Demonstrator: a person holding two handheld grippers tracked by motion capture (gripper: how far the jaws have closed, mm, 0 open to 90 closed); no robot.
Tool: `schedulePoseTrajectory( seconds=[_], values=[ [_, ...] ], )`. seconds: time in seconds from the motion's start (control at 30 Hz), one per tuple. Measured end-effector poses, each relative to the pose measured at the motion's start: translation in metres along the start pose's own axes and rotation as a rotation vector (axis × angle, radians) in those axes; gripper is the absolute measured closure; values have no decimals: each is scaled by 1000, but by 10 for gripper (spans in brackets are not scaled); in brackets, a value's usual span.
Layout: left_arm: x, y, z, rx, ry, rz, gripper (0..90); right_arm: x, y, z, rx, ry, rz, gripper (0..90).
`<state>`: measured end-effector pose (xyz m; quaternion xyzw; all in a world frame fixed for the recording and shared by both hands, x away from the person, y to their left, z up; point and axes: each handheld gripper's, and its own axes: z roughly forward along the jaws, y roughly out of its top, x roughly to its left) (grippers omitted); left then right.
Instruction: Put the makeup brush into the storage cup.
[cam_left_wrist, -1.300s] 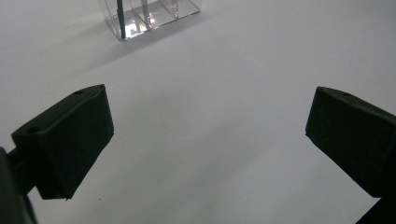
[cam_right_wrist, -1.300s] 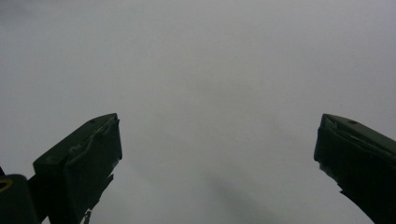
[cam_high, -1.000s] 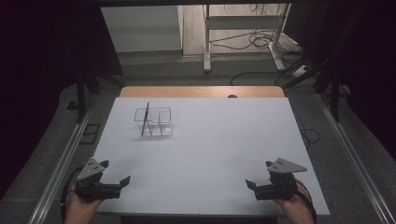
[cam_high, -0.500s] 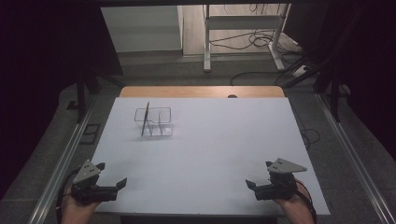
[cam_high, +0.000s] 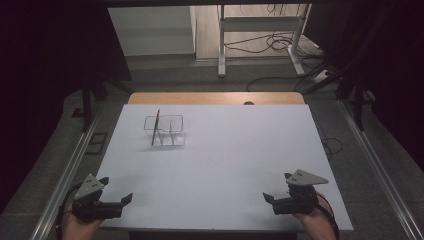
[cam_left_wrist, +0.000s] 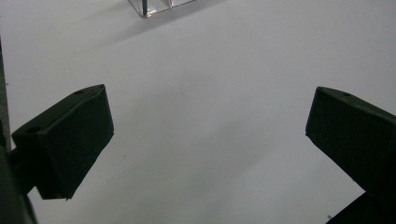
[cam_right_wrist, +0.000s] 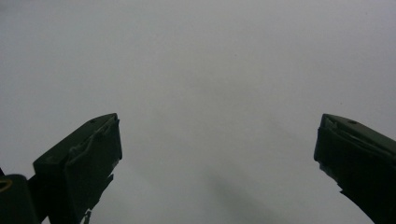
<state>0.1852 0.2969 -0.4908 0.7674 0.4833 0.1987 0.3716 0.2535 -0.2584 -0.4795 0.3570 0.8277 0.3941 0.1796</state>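
Note:
A small clear rack (cam_high: 167, 132) with thin dividers stands on the white table (cam_high: 225, 150), left of centre toward the back. A thin dark sheet (cam_high: 155, 127) stands upright in its left end. My left gripper (cam_high: 116, 190) rests at the front left corner, open and holding nothing. In the left gripper view its jaws are spread wide around the left gripper (cam_left_wrist: 210, 107), and the rack's corner (cam_left_wrist: 156, 5) shows at the top. My right gripper (cam_high: 277, 186) sits open at the front right, far from the rack. In the right gripper view, bare table lies under the wide-spread right gripper (cam_right_wrist: 217, 126).
A strip of wooden tabletop (cam_high: 215, 98) shows behind the white sheet. Metal rails (cam_high: 67, 175) run along both sides of the table. Beyond it are a white frame's legs (cam_high: 220, 50) and cables (cam_high: 280, 80) on the floor.
My left gripper has drifted a little left and toward the front edge. The right gripper and the rack have stayed put.

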Motion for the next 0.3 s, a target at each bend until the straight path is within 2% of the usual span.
schedulePoseTrajectory(
  seconds=[0.3],
  values=[
    [0,-3,3,31,7,6,12,0,0,0,2,-1,0,11]
  ],
)
